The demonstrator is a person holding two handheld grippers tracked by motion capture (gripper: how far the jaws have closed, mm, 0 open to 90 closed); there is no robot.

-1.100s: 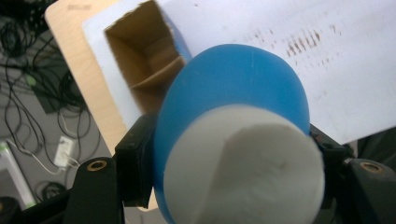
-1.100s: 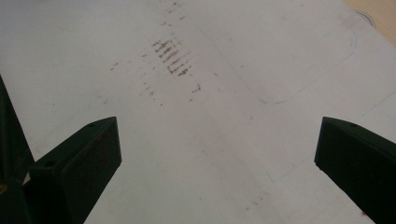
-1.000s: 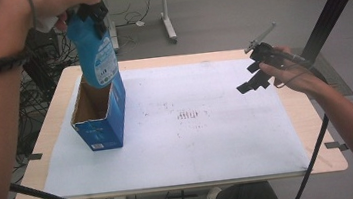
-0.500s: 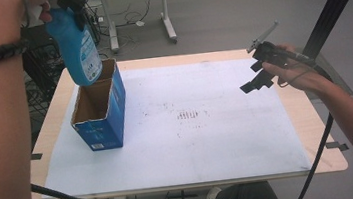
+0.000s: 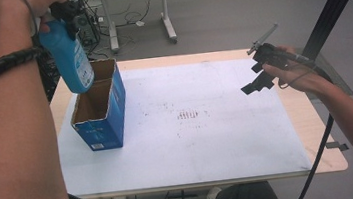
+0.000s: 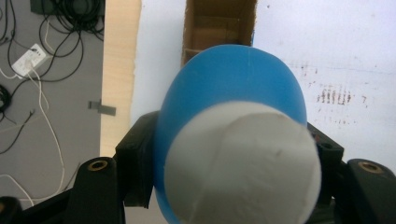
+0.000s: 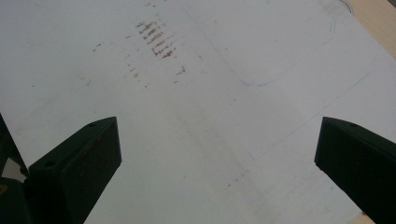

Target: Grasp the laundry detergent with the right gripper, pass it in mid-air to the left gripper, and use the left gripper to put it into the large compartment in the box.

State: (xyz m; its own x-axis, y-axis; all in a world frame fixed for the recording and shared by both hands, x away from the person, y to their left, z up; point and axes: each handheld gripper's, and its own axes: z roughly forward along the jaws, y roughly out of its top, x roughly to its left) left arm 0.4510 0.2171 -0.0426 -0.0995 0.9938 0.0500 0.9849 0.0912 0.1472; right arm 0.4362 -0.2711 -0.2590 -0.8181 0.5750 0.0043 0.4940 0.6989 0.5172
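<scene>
Bottle (image 5: 70, 55) now lifted clear of box (image 5: 99, 108), moved toward far-left corner (extraction looks done); left tongs (image 5: 65, 14) clench its neck, right tongs (image 5: 257, 81) released above surface (image 5: 229, 138).

Blue bottle (image 5: 70, 58) with white cap and label is hanging in the air at upper left of the high view, cap up, tilted, bottom just over the rim of the box. Open blue cardboard box (image 5: 99, 113) is standing upright at left on the counter (image 5: 229, 138), opening showing brown inside.
</scene>
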